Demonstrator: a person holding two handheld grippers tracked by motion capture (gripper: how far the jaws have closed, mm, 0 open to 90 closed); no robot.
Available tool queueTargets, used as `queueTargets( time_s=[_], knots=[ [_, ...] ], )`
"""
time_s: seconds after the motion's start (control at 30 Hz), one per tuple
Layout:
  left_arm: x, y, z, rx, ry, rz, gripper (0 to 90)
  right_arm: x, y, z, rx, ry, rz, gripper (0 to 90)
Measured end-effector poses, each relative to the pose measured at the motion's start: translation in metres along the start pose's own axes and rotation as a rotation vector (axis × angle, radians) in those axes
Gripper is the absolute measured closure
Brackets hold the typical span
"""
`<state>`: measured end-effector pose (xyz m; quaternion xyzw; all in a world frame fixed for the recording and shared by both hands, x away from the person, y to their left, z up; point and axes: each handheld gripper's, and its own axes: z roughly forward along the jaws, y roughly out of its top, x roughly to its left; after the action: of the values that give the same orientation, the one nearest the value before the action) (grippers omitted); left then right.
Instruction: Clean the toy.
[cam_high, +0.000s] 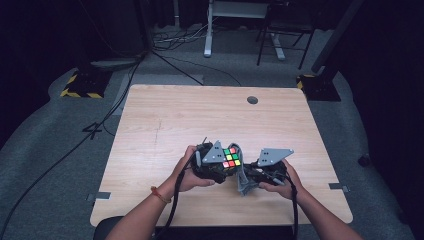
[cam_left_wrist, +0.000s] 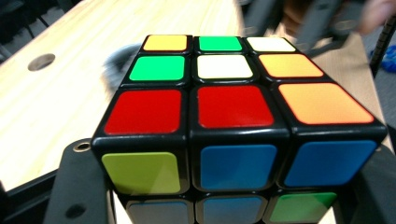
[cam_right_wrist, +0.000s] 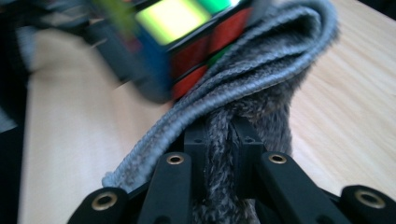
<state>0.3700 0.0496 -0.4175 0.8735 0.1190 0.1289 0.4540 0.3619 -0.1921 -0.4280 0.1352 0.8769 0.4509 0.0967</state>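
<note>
A scrambled Rubik's cube (cam_high: 231, 157) is held just above the near middle of the wooden table (cam_high: 200, 115), with my left gripper (cam_high: 225, 165) shut on it. In the left gripper view the cube (cam_left_wrist: 224, 116) sits close up between the black fingers (cam_left_wrist: 77, 186), its top showing red, orange, green, white and yellow tiles. My right gripper (cam_high: 247, 176) is shut on a folded grey cloth (cam_high: 241, 176). In the right gripper view the cloth (cam_right_wrist: 261, 70) rises from the pinched jaws of that gripper (cam_right_wrist: 219, 154) and lies against the cube (cam_right_wrist: 187, 42).
A round grommet hole (cam_high: 252, 100) is near the table's far edge. Beyond the table, cables, desk legs (cam_high: 207, 30) and a yellow-black striped stand base (cam_high: 80, 85) rest on the grey floor. Bare wood (cam_right_wrist: 350, 116) surrounds both hands.
</note>
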Motion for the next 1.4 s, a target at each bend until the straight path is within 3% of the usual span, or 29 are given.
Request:
queueTargets(
  time_s=[0.03, 0.1, 0.23, 0.5, 0.63, 0.67, 0.8, 0.93, 1.03, 1.1, 1.17, 1.3, 1.4],
  knots=[
    [0.002, -0.002, 0.0, 0.004, 0.0, -0.014, 33.1, 0.002, -0.001, -0.004, -0.013, 0.013, 0.0, 80.3],
    [0.005, -0.004, 0.001, 0.007, -0.046, -0.028, 33.0, 0.002, -0.001, -0.007, -0.028, 0.02, -0.005, 80.3],
    [0.0, -0.003, 0.003, 0.03, -0.052, -0.007, 32.4, -0.002, 0.002, -0.015, -0.101, 0.008, 0.006, 80.3],
    [0.001, -0.004, 0.003, 0.03, -0.102, -0.021, 30.9, 0.0, 0.003, -0.021, -0.15, 0.003, -0.002, 80.3],
    [-0.004, -0.002, 0.006, 0.058, -0.048, 0.002, 31.7, 0.003, 0.005, -0.023, -0.132, -0.037, -0.017, 80.3],
    [-0.004, -0.002, 0.004, 0.029, -0.05, -0.004, 32.8, 0.002, 0.005, -0.022, -0.114, -0.048, -0.002, 80.4],
    [-0.007, 0.002, 0.001, -0.002, -0.039, 0.015, 33.1, -0.001, 0.003, -0.019, -0.09, -0.052, 0.017, 80.4],
    [-0.007, 0.001, 0.004, 0.029, -0.026, 0.029, 33.1, 0.0, 0.001, -0.015, -0.074, -0.047, 0.019, 80.5],
    [-0.002, -0.003, 0.008, 0.044, -0.038, -0.013, 32.6, 0.0, 0.001, -0.023, -0.114, -0.019, 0.02, 80.4],
    [-0.002, -0.004, 0.008, 0.044, -0.038, -0.012, 32.5, 0.0, 0.002, -0.025, -0.131, -0.023, 0.019, 80.4],
    [-0.004, -0.003, 0.009, 0.038, -0.065, -0.001, 32.9, 0.0, 0.005, -0.028, -0.145, -0.034, 0.016, 80.4],
    [-0.01, 0.001, 0.008, 0.022, -0.065, 0.03, 33.0, -0.004, 0.004, -0.022, -0.119, -0.053, 0.034, 80.4],
    [-0.008, 0.002, 0.005, -0.01, -0.049, 0.008, 33.2, -0.005, 0.0, -0.015, -0.081, -0.033, 0.048, 80.4]
  ],
)
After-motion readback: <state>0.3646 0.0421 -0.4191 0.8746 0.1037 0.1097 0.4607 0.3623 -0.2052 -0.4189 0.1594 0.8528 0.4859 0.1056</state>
